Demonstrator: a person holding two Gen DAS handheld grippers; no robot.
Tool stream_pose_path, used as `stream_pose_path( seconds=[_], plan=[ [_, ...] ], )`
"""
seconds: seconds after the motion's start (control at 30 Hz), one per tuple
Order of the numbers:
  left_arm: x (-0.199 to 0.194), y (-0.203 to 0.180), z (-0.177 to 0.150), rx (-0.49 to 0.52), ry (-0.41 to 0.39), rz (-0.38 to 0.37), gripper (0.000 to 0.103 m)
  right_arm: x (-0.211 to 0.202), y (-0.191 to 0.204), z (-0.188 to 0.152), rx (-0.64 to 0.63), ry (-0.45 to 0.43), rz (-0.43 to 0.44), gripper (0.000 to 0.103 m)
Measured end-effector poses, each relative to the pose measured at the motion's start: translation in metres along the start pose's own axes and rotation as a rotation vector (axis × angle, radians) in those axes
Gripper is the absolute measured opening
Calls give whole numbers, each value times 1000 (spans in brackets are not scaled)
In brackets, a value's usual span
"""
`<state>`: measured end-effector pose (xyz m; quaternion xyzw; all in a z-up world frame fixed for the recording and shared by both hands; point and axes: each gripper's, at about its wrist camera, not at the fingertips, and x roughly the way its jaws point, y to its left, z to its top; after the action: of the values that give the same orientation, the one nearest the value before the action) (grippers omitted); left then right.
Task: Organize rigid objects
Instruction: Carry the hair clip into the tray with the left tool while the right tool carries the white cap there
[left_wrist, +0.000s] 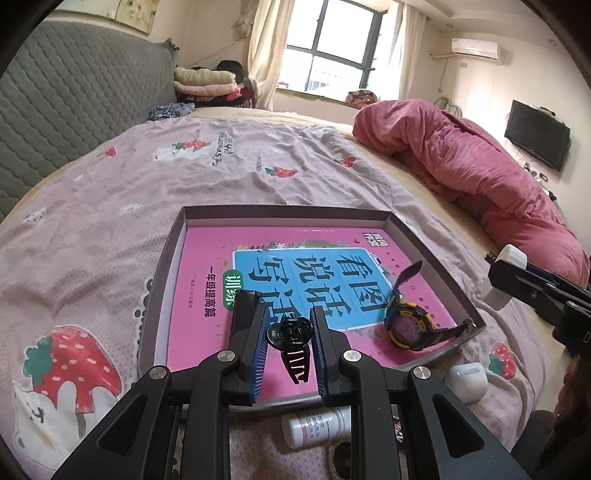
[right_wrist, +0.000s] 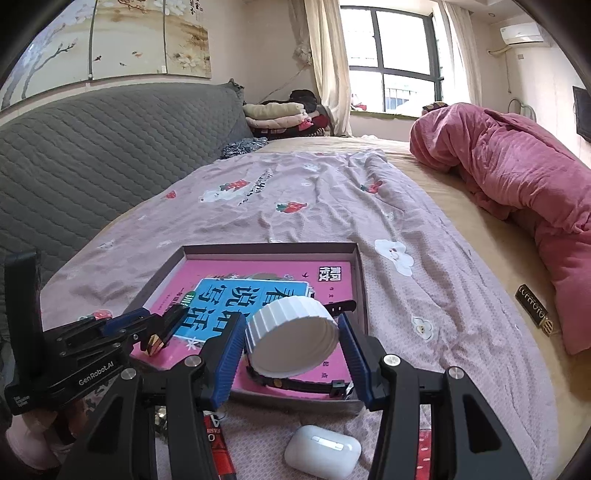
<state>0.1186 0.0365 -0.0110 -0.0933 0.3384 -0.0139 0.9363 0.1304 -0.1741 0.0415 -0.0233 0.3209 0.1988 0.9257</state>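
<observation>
1. Right between the blue ribbed pads of the left gripper (left_wrist: 289, 341) sits a black hair claw clip (left_wrist: 290, 341) — the jaws are pressed in on it, and it hangs over the near part of the tray.
2. Below it lies the shallow cardboard tray (left_wrist: 168, 254), resting on the strawberry-print sheet (left_wrist: 92, 229) and lined with a pink workbook (left_wrist: 207, 258) with a blue title panel.
3. On the workbook, towards the tray's right near corner, lies a yellow-and-black digital watch (left_wrist: 408, 326) with its straps spread out.
4. Just outside the tray's near edge, on the sheet, lie a small white bottle (left_wrist: 314, 428) on its side and a white earbud case (left_wrist: 466, 380).
5. Meanwhile the right gripper (right_wrist: 293, 341) clamps a white ribbed jar lid (right_wrist: 291, 338) between its pads, tilted so its hollow underside faces the camera — it is held above the tray's near right part, over the watch strap (right_wrist: 295, 384).
6. From the right wrist view the left gripper shows at the left, its tip over the workbook; the earbud case lies on the sheet below the lid.
7. Farther out, a rolled pink quilt (right_wrist: 517, 177) lies along the bed's right side and a grey quilted headboard (right_wrist: 92, 155) stands at the left.
</observation>
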Motion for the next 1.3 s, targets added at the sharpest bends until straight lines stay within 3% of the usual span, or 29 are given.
stream_pose_path(
  seconds=[0.67,1.3],
  plan=[
    [27,-8,0,25,42,-16,22,20,-2,-1,-5,28,-19,52],
    [42,-6,-10,37,107,-21,22,39,-12,-11,6,117,-51,52]
  ],
)
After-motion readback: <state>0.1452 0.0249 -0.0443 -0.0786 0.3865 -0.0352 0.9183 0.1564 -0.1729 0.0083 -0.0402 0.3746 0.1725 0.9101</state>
